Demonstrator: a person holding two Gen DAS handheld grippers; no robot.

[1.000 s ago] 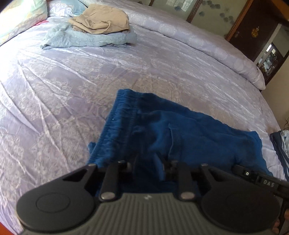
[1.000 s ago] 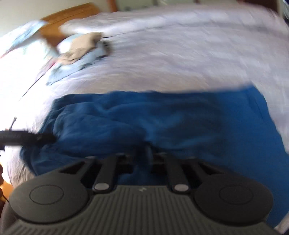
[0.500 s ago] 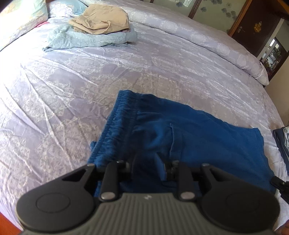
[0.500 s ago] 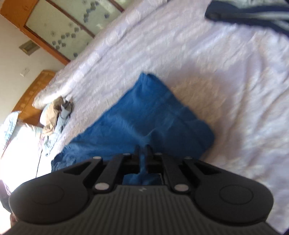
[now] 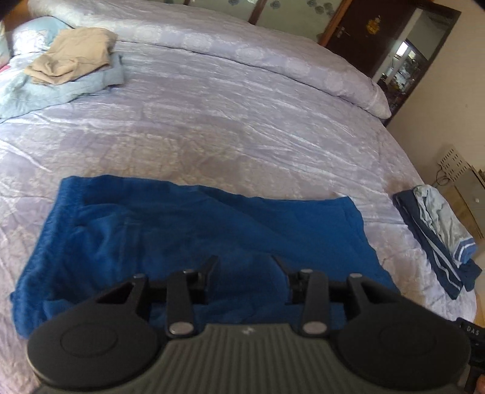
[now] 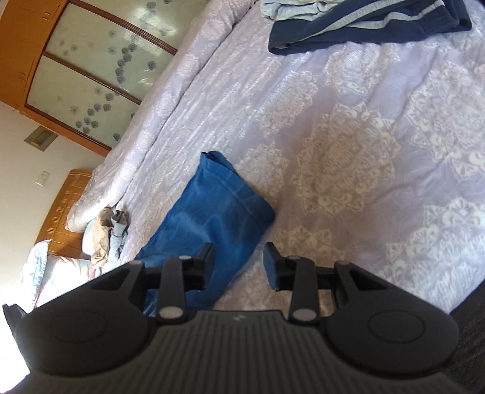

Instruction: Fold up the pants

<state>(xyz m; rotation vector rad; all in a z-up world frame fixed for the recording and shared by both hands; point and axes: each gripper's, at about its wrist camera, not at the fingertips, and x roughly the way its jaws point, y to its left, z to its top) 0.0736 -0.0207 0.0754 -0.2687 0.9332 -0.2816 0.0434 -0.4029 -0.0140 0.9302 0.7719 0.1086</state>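
The blue pants lie flat on the lilac bedspread, folded along their length, waistband to the left, leg hems to the right. My left gripper is open and empty just above the near edge of the pants. In the right wrist view the leg end of the pants lies ahead and to the left. My right gripper is open and empty above the bedspread, beside the hem edge.
A beige and light blue clothes pile lies at the far left near a pillow. Folded navy striped pants with a pale garment sit at the bed's right edge, also in the right wrist view. A wardrobe stands beyond the bed.
Both grippers have opened and let go of the blue pants. The pants now lie spread flat. The left gripper has drawn back and swung right; the right gripper has lifted off the hem.
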